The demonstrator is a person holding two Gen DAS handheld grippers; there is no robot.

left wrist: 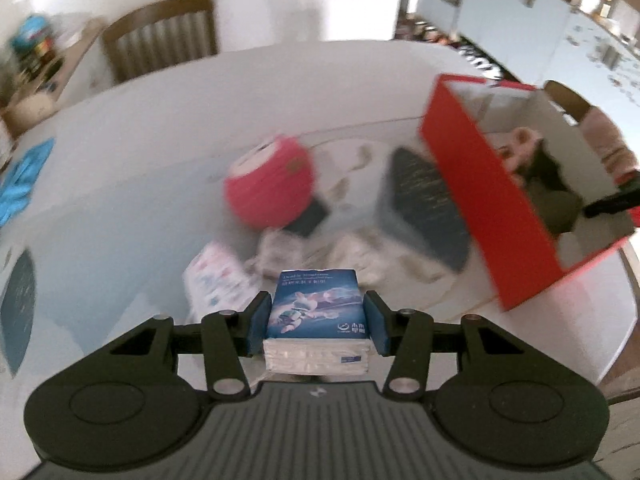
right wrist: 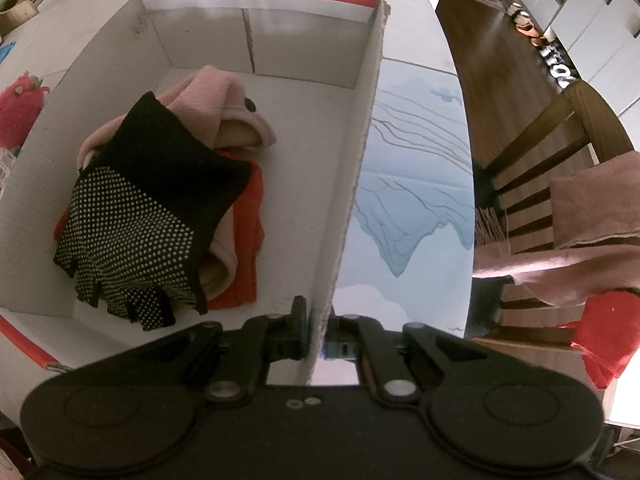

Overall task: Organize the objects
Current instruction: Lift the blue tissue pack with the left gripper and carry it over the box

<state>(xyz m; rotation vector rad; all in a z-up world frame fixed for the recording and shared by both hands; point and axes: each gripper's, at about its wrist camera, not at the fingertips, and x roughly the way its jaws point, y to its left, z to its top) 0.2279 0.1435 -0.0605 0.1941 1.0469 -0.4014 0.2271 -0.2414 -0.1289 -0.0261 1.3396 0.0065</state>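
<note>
A blue tissue pack (left wrist: 317,304) with a cartoon print is clamped between the pads of my left gripper (left wrist: 318,322), lifted above the table. To the right stands the red cardboard box (left wrist: 476,196), open at the top. My right gripper (right wrist: 320,334) is shut on that box's near wall (right wrist: 362,152), one finger inside and one outside. In the box lie black dotted gloves (right wrist: 144,216), a pink plush item (right wrist: 224,112) and a red cloth (right wrist: 246,240).
A pink dragon-fruit plush (left wrist: 270,180), a dark grey pouch (left wrist: 420,204), a patterned packet (left wrist: 218,276) and pale wrapped items (left wrist: 344,252) lie blurred on the white table (left wrist: 132,200). Wooden chairs (left wrist: 160,36) (right wrist: 560,168) flank the table; a pink scarf (right wrist: 572,232) hangs on one.
</note>
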